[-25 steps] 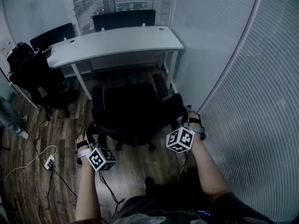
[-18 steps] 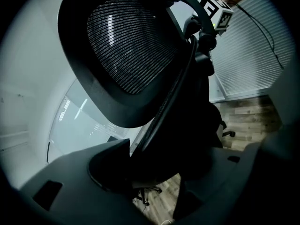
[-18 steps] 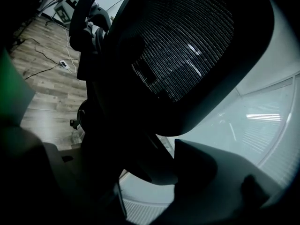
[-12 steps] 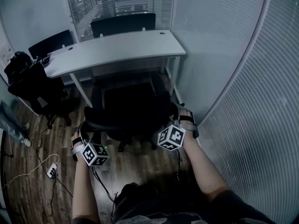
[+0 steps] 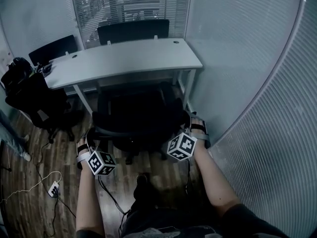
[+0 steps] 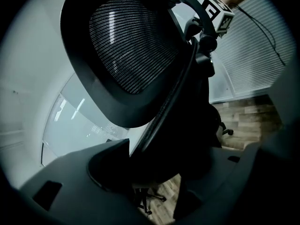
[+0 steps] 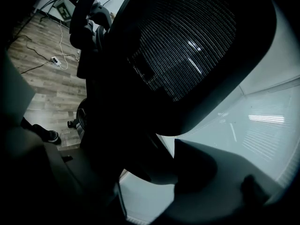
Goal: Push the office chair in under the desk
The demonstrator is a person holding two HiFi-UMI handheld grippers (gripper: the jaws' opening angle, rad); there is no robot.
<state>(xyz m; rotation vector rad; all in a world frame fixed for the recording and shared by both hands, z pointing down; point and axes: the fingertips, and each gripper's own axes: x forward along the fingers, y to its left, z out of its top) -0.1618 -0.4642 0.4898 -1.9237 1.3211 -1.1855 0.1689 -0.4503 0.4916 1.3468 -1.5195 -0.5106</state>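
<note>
The black mesh office chair (image 5: pixel 136 115) stands in front of the white desk (image 5: pixel 124 58), its seat's front at the desk's edge. My left gripper (image 5: pixel 93 137) holds the left edge of the backrest and my right gripper (image 5: pixel 191 124) holds the right edge. In the left gripper view the backrest's rim (image 6: pixel 164 107) runs down between the jaws of the left gripper (image 6: pixel 154 158). In the right gripper view the dark backrest (image 7: pixel 187 46) fills the gap of the right gripper (image 7: pixel 140 168). Both sets of jaws stand wide around the rim.
A second black chair (image 5: pixel 34 95) with a bag on it stands at the left. Another chair (image 5: pixel 132 29) is behind the desk. A frosted glass wall (image 5: pixel 247 83) curves close on the right. A power strip (image 5: pixel 53 187) and cables lie on the wood floor.
The chair has rolled toward the desk with both grippers on its backrest, and I have stepped forward after it. The desk now appears closer.
</note>
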